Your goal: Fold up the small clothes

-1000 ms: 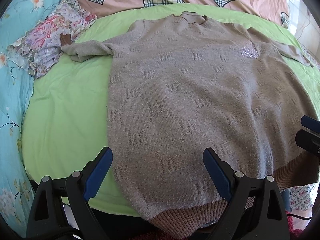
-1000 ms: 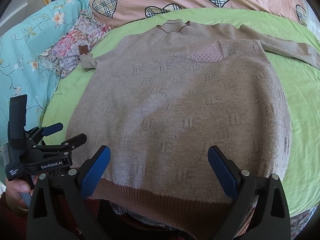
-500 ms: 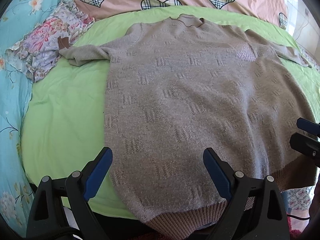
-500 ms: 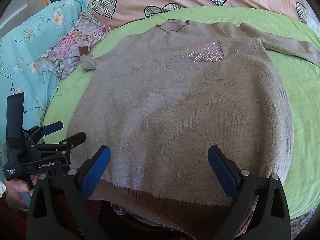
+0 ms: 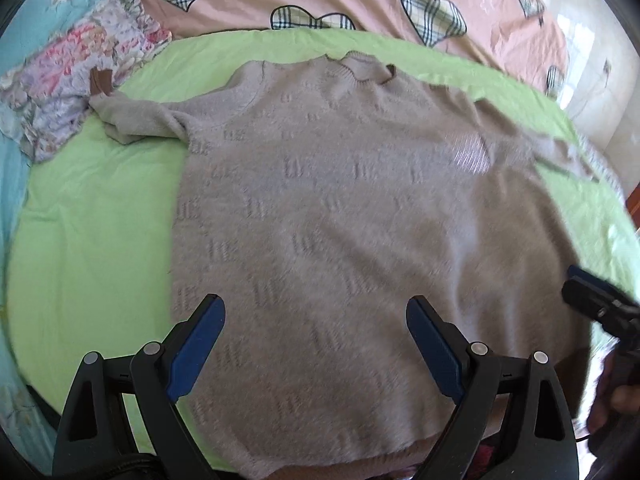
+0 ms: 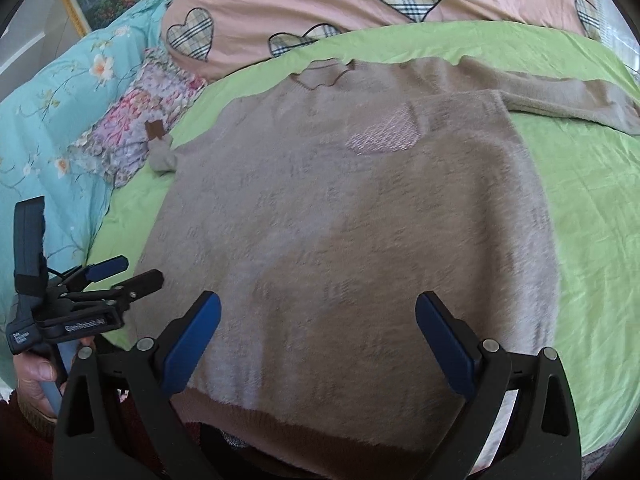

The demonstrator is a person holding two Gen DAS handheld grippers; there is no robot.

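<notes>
Taupe knit sweater (image 5: 352,232) spread flat on the green sheet (image 5: 92,240), floral cloth (image 5: 68,92) beside its sleeve, heart-print quilt (image 6: 320,8) beyond its collar; left tool (image 5: 316,344), labelled "GenRobot.AI", and right tool (image 6: 318,344) gape empty above its hem.

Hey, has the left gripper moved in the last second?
Yes. The left gripper has shifted rightward over the sweater: its left finger, earlier over the green sheet, now overlaps the sweater's edge.
</notes>
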